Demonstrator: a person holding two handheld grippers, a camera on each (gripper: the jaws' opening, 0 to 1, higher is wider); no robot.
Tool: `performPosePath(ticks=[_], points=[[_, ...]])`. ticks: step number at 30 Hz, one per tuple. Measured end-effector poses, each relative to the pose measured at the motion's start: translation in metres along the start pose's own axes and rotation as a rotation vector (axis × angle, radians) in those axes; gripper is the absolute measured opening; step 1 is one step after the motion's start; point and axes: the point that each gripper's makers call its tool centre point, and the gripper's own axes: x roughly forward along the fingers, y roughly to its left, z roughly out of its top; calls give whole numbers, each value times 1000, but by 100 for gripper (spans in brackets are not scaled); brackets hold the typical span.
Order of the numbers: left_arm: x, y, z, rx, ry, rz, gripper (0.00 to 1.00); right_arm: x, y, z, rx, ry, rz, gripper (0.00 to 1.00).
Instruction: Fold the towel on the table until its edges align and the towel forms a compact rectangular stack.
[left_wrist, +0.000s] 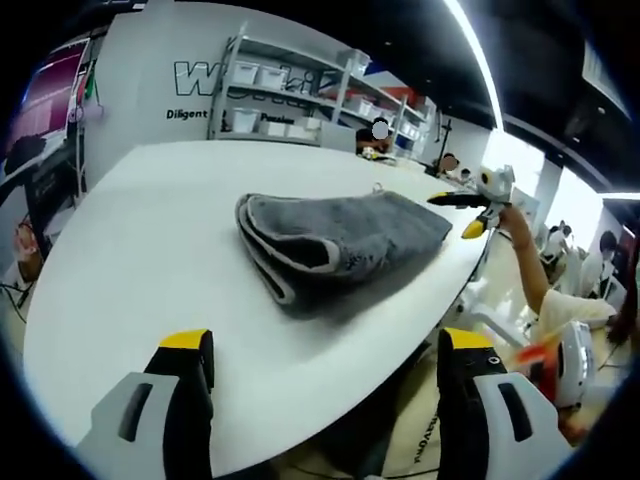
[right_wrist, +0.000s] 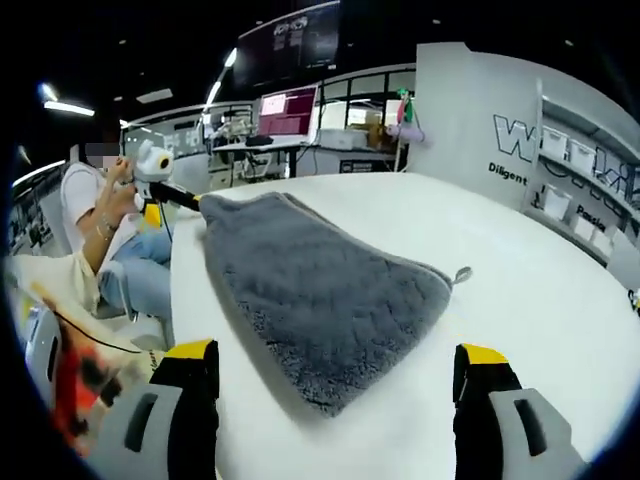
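Note:
A grey towel (left_wrist: 340, 245) lies folded into a thick stack on the white table (left_wrist: 150, 260), its layered fold facing the left gripper view. My left gripper (left_wrist: 327, 345) is open, short of the towel near the table's edge, with nothing between its jaws. In the right gripper view the towel (right_wrist: 320, 290) spreads as a flat grey slab with a small loop tab at its right corner. My right gripper (right_wrist: 336, 352) is open, its jaws standing either side of the towel's near end. Each gripper shows in the other's view, held in a hand: the right gripper (left_wrist: 470, 210) and the left gripper (right_wrist: 160, 190).
The table's curved edge (right_wrist: 175, 290) runs close to the towel on the person's side. A seated person (right_wrist: 100, 240) is beside it. Shelves with white bins (left_wrist: 280, 100) stand against a lettered wall behind the table. Other people (left_wrist: 380, 135) sit farther back.

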Motion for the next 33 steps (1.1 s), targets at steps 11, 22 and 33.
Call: performPosePath(ticks=[11,22,33], points=[[12,-12,6,7,17,-12,91,-20,-20,-29,-5,20,-55,99],[15,-29,27,-37,-47,-95,86,-23,-25,-34,-2,12,-70,99],[14,-57,49,-279,-172,-284,72,-17,-21,-34,9,0,-58,98]])
